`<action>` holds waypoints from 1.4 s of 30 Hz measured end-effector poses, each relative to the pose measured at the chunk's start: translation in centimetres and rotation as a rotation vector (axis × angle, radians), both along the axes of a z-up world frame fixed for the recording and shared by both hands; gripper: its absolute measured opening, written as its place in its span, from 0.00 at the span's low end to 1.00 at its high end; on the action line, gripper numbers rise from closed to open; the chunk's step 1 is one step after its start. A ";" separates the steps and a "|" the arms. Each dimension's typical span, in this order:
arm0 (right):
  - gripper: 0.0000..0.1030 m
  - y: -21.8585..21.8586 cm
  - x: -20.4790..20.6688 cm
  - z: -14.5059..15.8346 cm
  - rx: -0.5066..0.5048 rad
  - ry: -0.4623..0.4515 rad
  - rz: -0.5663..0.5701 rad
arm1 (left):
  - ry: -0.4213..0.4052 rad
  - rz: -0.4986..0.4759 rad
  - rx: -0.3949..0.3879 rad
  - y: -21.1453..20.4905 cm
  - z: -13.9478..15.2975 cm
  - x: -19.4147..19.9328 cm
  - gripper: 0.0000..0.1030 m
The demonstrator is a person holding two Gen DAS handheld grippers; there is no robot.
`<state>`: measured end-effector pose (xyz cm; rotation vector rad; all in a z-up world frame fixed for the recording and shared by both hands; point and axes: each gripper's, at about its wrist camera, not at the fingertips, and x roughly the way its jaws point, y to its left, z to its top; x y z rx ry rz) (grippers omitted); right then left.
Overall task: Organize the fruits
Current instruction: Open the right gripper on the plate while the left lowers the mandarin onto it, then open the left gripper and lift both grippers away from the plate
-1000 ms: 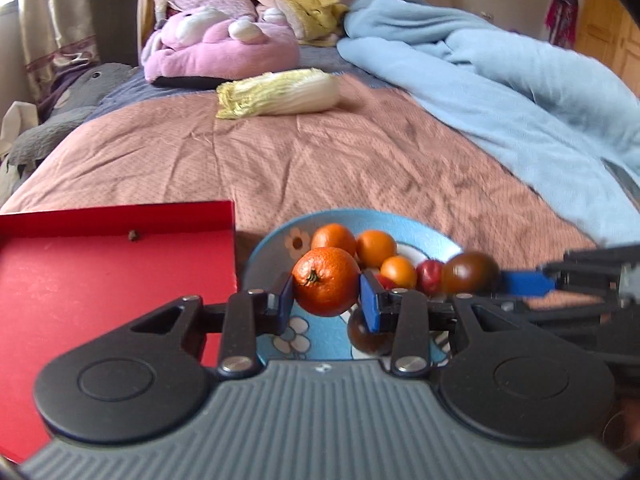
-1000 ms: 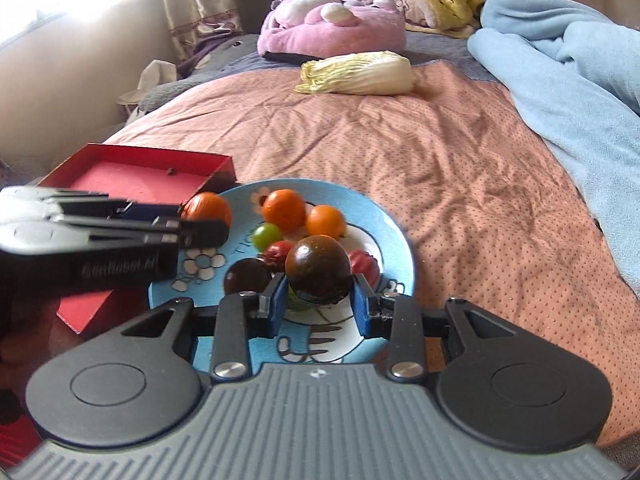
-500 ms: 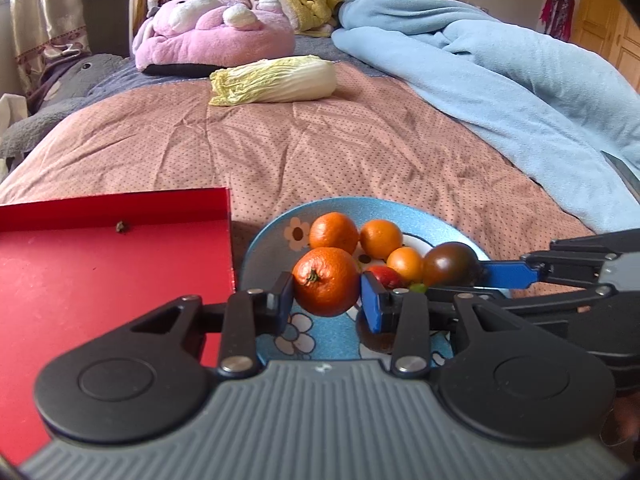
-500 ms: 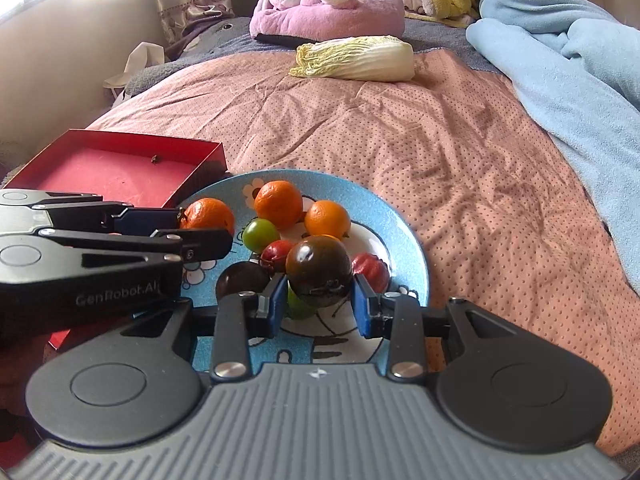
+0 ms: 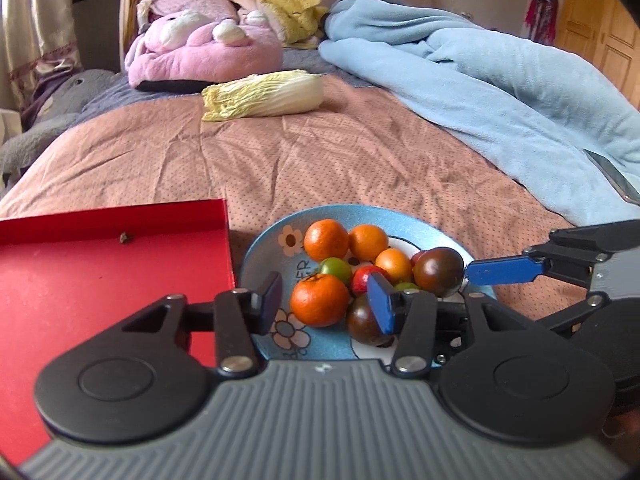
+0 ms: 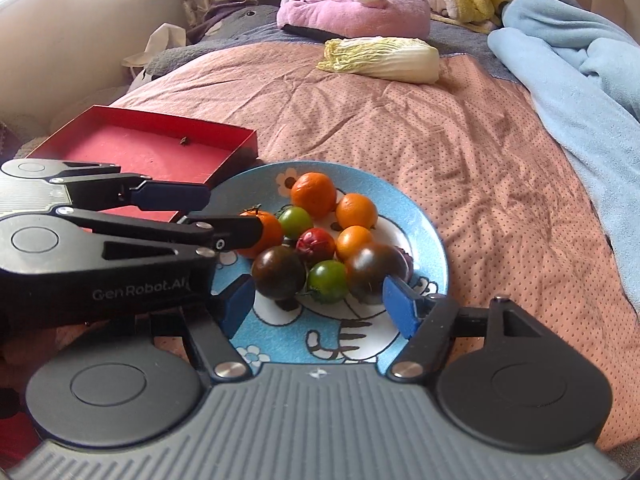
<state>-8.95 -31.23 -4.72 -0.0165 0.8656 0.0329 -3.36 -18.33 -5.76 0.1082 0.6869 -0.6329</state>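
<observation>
Fruit lies heaped on the round blue ceramic plate (image 6: 432, 240) with cartoon drawing, nearest to both tools. The left gripper (image 5: 326, 300) has just been opening; its jaws stand apart around the stemmed orange mandarin (image 5: 319, 300), no longer pressing it, so I judge it was set down there. The right gripper (image 6: 318, 306) has also just been opening, wide, and the big dark brown tomato (image 6: 374, 268) rests free on the plate. I count four orange fruits, two dark tomatoes, two green ones and at least one red. Beside the plate, the shallow red cardboard tray (image 5: 100, 280) holds no fruit. Farther off lies one pale napa cabbage (image 6: 384, 60).
</observation>
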 end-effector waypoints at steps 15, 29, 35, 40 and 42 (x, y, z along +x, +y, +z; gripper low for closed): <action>0.80 0.9 -1.3 0.1 -0.022 0.044 0.053 | -0.102 -0.044 0.033 0.3 1.4 -2.4 0.82; 0.87 1.2 -3.1 0.8 -0.023 0.066 0.074 | -0.067 0.081 0.043 1.9 2.5 -2.4 0.82; 0.95 0.8 -4.2 1.4 0.008 0.070 0.052 | -0.038 0.087 0.058 2.3 2.8 -3.4 0.82; 0.95 0.8 -5.2 1.8 0.055 0.085 0.030 | -0.028 0.082 0.050 2.8 3.1 -4.6 0.82; 0.96 1.1 -5.7 1.9 0.051 0.085 0.033 | -0.018 0.091 0.041 3.1 3.2 -5.0 0.82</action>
